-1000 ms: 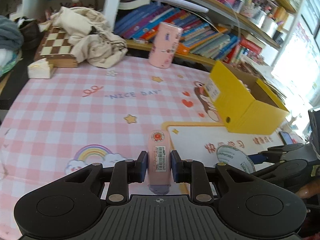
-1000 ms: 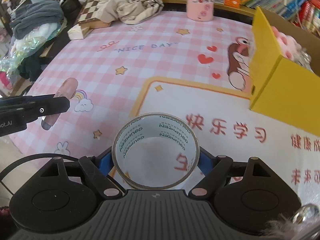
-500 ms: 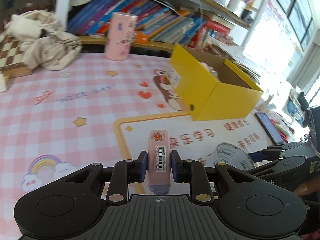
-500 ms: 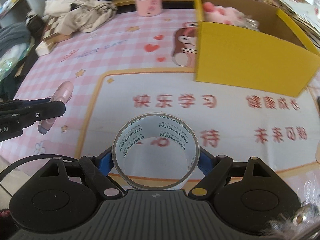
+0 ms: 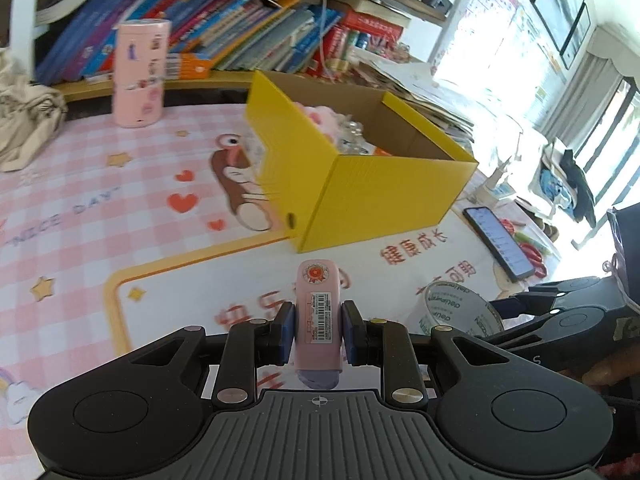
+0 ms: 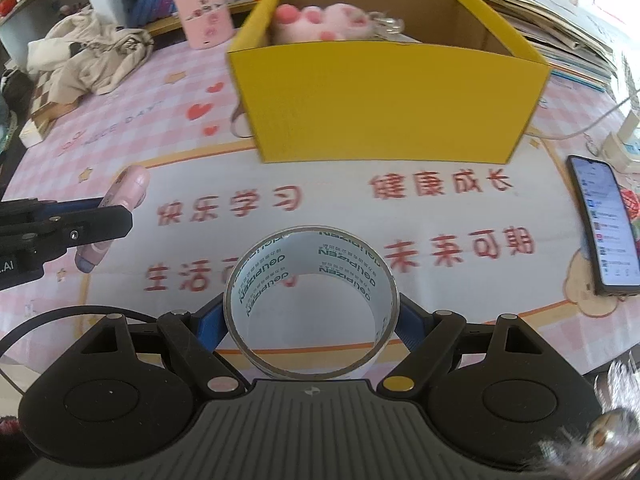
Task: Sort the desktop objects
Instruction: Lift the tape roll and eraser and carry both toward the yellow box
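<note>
Carry step: left tool (image 5: 317,334) clamps pink stick (image 5: 318,316), right tool (image 6: 310,316) grips tape roll (image 6: 311,304); next, release both over far yellow box (image 6: 384,92).

the yellow box (image 6: 384,108) hides most of the pink plush (image 6: 320,20) inside it. the phone (image 6: 604,220) text is too small to read. a blurred fuzzy thing (image 6: 576,452), perhaps fur, is cut off at the corner.

Left gripper (image 5: 317,334) fingers clamped narrow, right gripper (image 6: 310,316) fingers clamped wide
</note>
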A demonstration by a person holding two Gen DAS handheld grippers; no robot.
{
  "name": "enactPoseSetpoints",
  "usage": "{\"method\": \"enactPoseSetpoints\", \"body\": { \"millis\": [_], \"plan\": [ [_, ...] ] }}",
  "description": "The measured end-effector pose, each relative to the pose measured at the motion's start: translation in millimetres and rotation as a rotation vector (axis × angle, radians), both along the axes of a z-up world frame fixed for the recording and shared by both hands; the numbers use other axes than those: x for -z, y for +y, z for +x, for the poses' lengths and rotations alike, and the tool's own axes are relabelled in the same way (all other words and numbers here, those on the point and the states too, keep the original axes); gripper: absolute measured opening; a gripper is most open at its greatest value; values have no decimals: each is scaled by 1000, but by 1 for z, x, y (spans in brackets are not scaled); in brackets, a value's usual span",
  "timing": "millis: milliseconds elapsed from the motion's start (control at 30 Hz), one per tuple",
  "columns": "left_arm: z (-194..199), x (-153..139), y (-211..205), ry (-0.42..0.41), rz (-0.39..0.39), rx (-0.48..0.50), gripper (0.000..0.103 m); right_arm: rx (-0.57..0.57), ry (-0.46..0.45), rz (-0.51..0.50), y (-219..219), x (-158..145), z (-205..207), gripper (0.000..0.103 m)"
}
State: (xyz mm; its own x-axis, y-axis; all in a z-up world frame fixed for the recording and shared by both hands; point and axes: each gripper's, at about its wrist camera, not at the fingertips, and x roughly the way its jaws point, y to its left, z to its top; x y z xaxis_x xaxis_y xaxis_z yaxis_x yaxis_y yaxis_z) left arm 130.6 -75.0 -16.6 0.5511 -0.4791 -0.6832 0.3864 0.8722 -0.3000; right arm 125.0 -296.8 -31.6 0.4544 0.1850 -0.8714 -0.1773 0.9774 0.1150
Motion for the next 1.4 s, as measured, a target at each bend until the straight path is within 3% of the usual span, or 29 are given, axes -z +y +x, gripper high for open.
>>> {"method": "enactPoseSetpoints", "body": {
  "millis": [767,1000,1400],
  "plan": [
    [30,14,-111,47,43,35,23,-31,62,17,-99,14,39,82],
    [29,-13,-132,-55,62,23,23,-94,-10,63,-113,-8,49,82],
    [49,-71,-143,-215,31,-27,23,-194,-188,191,-124,-80,78,82]
  ]
}}
